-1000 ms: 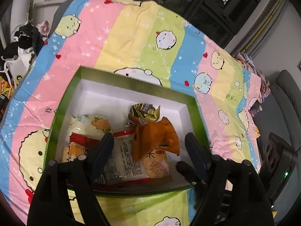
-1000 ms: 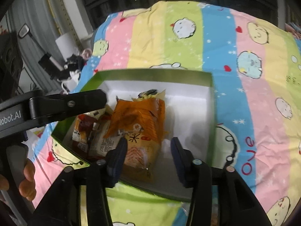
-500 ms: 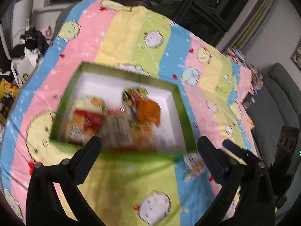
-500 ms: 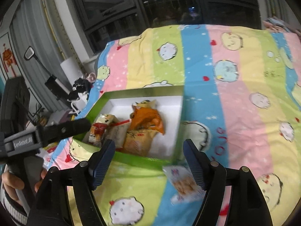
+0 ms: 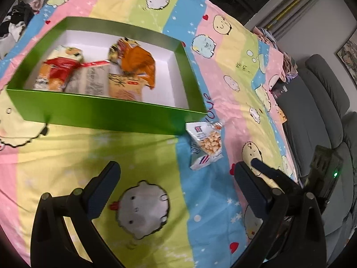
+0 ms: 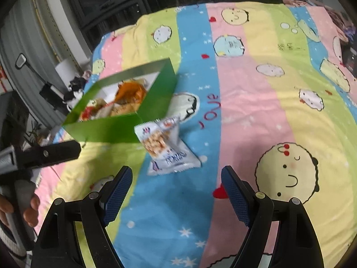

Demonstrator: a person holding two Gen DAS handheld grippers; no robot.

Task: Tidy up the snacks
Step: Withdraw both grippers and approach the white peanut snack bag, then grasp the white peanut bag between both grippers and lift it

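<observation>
Striped blanket (image 6: 256,102) bears snack packet (image 6: 166,146) ahead of spread right gripper (image 6: 176,192)

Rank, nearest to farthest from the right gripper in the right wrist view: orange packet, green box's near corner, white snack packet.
1. White snack packet, on the blanket just ahead, slightly left.
2. Green box's near corner, behind it, left.
3. Orange packet, inside the box, farthest.

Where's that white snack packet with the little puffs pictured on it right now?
The white snack packet lies on the blue stripe of the bedspread, outside the green box by its near right corner, ahead of the open right tool.
</observation>
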